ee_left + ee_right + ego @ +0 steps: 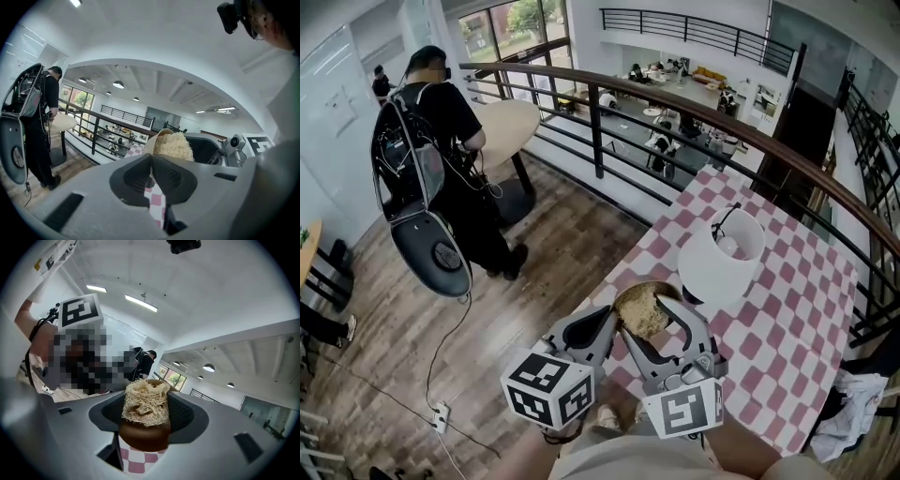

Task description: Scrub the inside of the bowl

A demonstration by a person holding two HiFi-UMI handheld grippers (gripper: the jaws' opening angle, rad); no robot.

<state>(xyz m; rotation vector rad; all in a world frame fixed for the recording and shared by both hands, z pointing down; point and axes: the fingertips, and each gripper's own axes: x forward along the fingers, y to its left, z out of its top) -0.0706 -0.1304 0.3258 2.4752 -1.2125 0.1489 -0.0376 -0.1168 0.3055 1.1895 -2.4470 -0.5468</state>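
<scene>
**Head view: scrubber in the bowl, scrubbing looks under way**

Head view shows the bowl (627, 296) held up over the near left edge of the checked table (769, 309), between the two grippers. The left gripper (151, 164) has its jaws nearly together, pinching the thin wall of the bowl at its rim. The right gripper (146, 414) clamps a wad of pale fibrous scrubber (145, 401), and that wad sits inside the bowl against its inner face.

So both things are picked up and the scrubber is brought to the inside (the setting-up part looks done). I judge the rubbing itself to be in hand. How much of the inner wall has been covered cannot be told, as the scrubber hides most of it.

A white tub (717, 258) stands farther right on the table, untouched.
</scene>
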